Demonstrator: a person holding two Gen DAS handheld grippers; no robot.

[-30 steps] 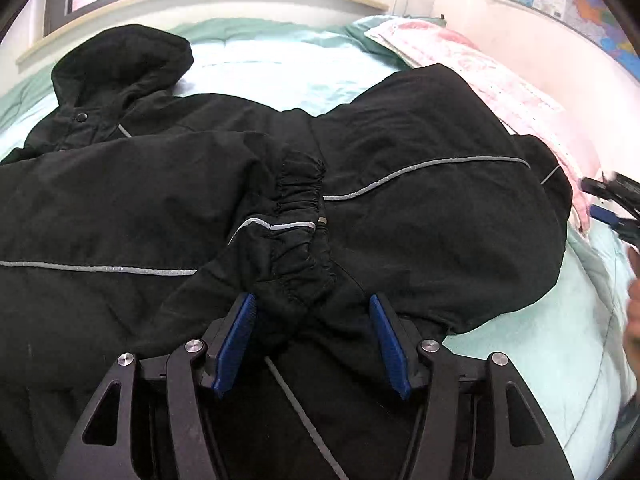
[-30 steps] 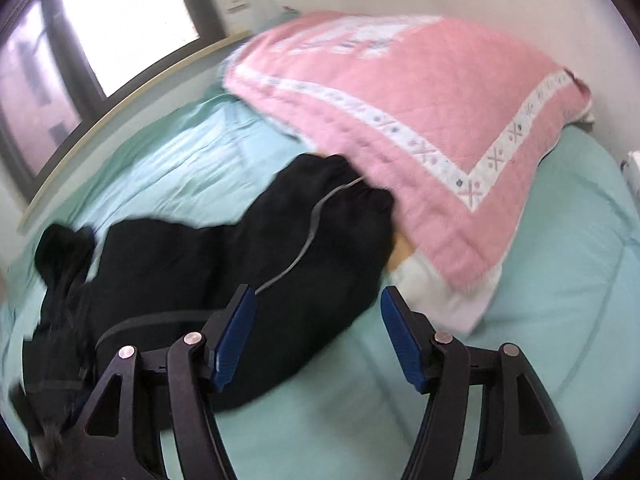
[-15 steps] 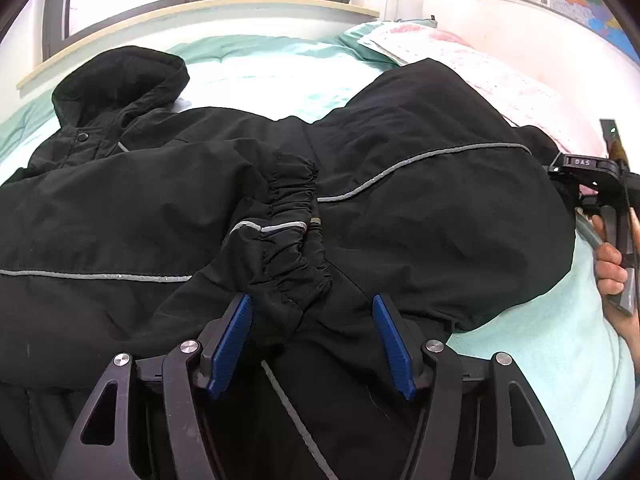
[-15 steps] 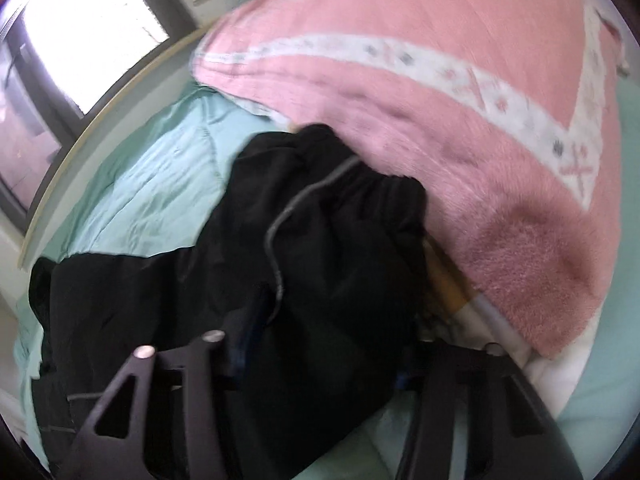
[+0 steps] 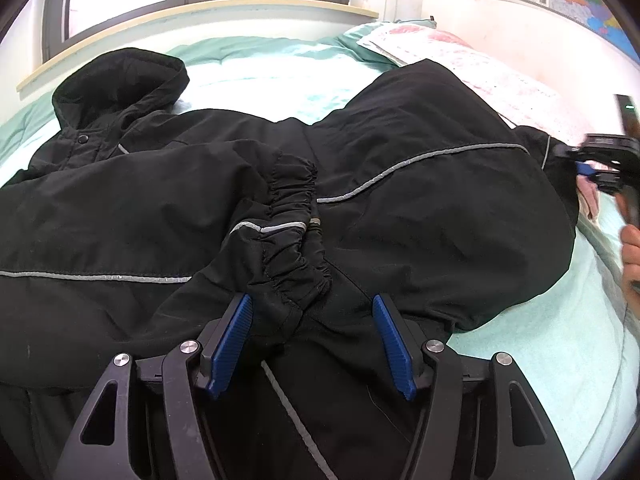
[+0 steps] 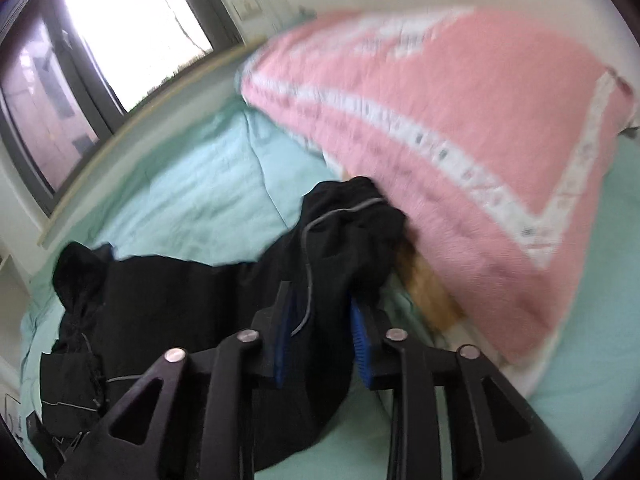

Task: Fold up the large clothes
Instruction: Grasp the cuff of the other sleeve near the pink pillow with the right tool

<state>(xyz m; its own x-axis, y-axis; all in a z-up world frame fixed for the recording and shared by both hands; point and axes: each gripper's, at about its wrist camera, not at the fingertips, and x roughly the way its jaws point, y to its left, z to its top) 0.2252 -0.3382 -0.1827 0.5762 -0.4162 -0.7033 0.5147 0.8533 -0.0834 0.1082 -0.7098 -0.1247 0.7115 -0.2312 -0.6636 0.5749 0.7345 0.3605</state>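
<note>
Right gripper (image 6: 320, 336) clamped on far sleeve (image 6: 344, 248) of black jacket (image 5: 400, 220), spread on green bed (image 5: 540, 344). Left gripper (image 5: 312, 344) wide open, empty, above near cuff (image 5: 292, 232), already folded inward. Second sleeve, body folds remain.

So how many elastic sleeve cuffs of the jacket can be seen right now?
2: one cuff lies folded across the jacket's middle; the other cuff lies by the pink quilt, its sleeve in the right gripper.

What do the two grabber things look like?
Both look alike. The left gripper and right gripper have black frames with triangle holes, round silver bolts, and ribbed blue pads on the fingers. A bare hand shows at the edge.
</note>
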